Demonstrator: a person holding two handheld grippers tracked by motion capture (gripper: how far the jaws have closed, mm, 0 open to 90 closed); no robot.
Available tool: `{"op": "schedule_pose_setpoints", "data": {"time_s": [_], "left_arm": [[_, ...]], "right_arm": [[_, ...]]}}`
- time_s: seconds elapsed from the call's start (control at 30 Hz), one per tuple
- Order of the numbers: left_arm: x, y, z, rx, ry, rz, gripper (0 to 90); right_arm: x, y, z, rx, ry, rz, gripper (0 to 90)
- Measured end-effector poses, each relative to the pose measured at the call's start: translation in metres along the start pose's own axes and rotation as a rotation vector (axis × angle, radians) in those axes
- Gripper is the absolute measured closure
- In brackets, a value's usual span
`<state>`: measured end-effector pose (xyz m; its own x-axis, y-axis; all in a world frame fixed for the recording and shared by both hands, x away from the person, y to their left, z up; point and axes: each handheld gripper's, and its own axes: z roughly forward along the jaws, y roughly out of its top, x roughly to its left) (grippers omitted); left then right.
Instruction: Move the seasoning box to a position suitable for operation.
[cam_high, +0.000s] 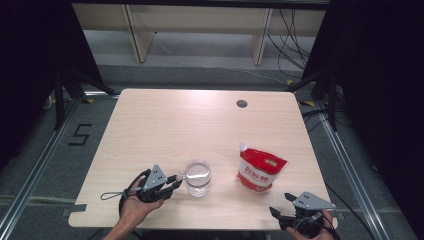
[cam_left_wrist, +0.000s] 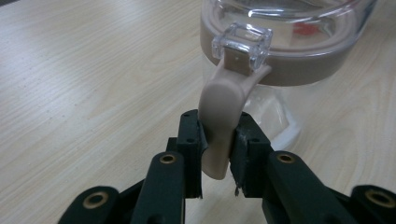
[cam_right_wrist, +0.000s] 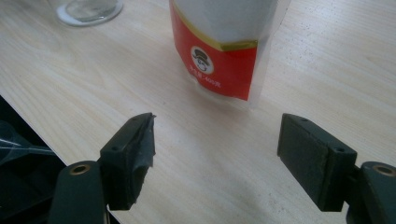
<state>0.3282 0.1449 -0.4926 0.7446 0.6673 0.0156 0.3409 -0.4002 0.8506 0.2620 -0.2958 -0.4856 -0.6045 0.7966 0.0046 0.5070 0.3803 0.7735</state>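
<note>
A pale wooden table (cam_high: 150, 130) is seen from above, with a person's two forearms coming in from the bottom edge, each hand holding a black two-jaw gripper.

Near the front of the table, left of centre, a clear jar (cam_high: 198, 178) stands upright. It has a beige band around its top and a clear clasp at the rim. From that clasp a beige latch lever (cam_left_wrist: 223, 116) hangs down the side of the jar. In the left gripper view the lever is seen clamped between the two black jaws, whose pads press on it from both sides, so the left gripper (cam_high: 171, 185) is closed narrowly on the lever. In the high view this gripper lies level, just to the left of the jar, with its tips at the jar's side.

To the right of the jar, apart from it, a red and white pouch (cam_high: 260, 170) stands on the table, with white lettering on its red front. In the right gripper view the pouch (cam_right_wrist: 224, 46) is seen ahead, with a small round emblem on its red part, and the base of the jar at the upper left.

The right gripper (cam_high: 283, 204) is held at the front right corner of the table, near the pouch but not touching it. Its jaws are spread wide, with only bare tabletop between them.
</note>
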Motion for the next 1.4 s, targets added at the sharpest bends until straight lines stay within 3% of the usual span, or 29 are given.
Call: {"op": "schedule_pose_setpoints", "data": {"time_s": [0.03, 0.07, 0.1, 0.13, 0.2, 0.4, 0.57, 0.6, 0.77, 0.8, 0.9, 0.93, 1.0, 1.1, 1.17, 1.23, 1.37, 1.4], "left_arm": [[0.0, 0.0, 0.0, 0.0, 0.0, 0.0, 74.5], [-0.001, 0.0, 0.002, -0.012, -0.026, -0.001, 74.4], [-0.001, 0.0, 0.002, -0.012, -0.026, -0.001, 74.4], [-0.004, 0.0, 0.003, -0.02, -0.03, -0.001, 74.4], [-0.005, 0.001, 0.004, -0.02, -0.044, 0.007, 74.3], [-0.011, 0.002, 0.006, -0.02, -0.084, 0.034, 74.2], [-0.016, 0.003, 0.008, -0.022, -0.09, 0.038, 74.2], [-0.015, 0.004, 0.009, -0.021, -0.104, 0.064, 74.2], [-0.018, 0.005, 0.012, -0.027, -0.122, 0.046, 74.2], [-0.019, 0.006, 0.014, -0.028, -0.128, 0.056, 74.2], [-0.02, 0.007, 0.015, -0.032, -0.122, 0.073, 74.2], [-0.021, 0.007, 0.015, -0.031, -0.124, 0.062, 74.2], [-0.021, 0.007, 0.016, -0.028, -0.122, 0.071, 74.1], [-0.02, 0.008, 0.017, -0.035, -0.143, 0.081, 74.0], [-0.021, 0.008, 0.018, -0.034, -0.144, 0.065, 73.5], [-0.021, 0.007, 0.018, -0.034, -0.142, 0.057, 64.9], [-0.024, 0.006, 0.017, -0.012, -0.127, 0.104, 42.9], [-0.026, 0.005, 0.016, -0.005, -0.122, 0.094, 42.9]], "right_arm": [[0.0, 0.0, 0.0, 0.0, 0.0, 0.0, 28.4], [0.004, 0.0, 0.0, 0.004, 0.012, 0.045, 28.4], [0.004, 0.0, 0.0, 0.004, 0.012, 0.045, 28.4], [0.001, 0.001, 0.0, -0.003, 0.004, 0.004, 28.4], [-0.001, 0.001, 0.002, -0.017, 0.004, -0.018, 28.4], [0.001, 0.001, 0.001, -0.001, 0.008, -0.004, 28.6], [0.0, 0.001, 0.002, -0.003, 0.022, -0.004, 28.7], [0.001, 0.0, 0.002, -0.005, 0.015, 0.015, 28.7], [0.001, -0.001, 0.002, 0.003, 0.023, 0.021, 28.7], [-0.001, -0.001, 0.003, -0.01, 0.031, -0.01, 28.7], [-0.001, -0.001, 0.002, -0.011, 0.026, 0.005, 28.7], [-0.003, -0.001, 0.002, -0.02, 0.023, -0.022, 28.7], [0.001, -0.001, 0.001, -0.006, 0.024, 0.011, 28.7], [0.002, -0.001, 0.003, -0.013, 0.03, 0.006, 28.7], [0.002, -0.001, 0.003, -0.007, 0.034, 0.006, 28.7], [0.002, -0.001, 0.003, -0.003, 0.033, 0.01, 28.7], [-0.001, -0.001, 0.002, -0.015, 0.021, -0.02, 28.7], [-0.002, -0.001, 0.003, -0.022, 0.024, -0.025, 28.7]]}}
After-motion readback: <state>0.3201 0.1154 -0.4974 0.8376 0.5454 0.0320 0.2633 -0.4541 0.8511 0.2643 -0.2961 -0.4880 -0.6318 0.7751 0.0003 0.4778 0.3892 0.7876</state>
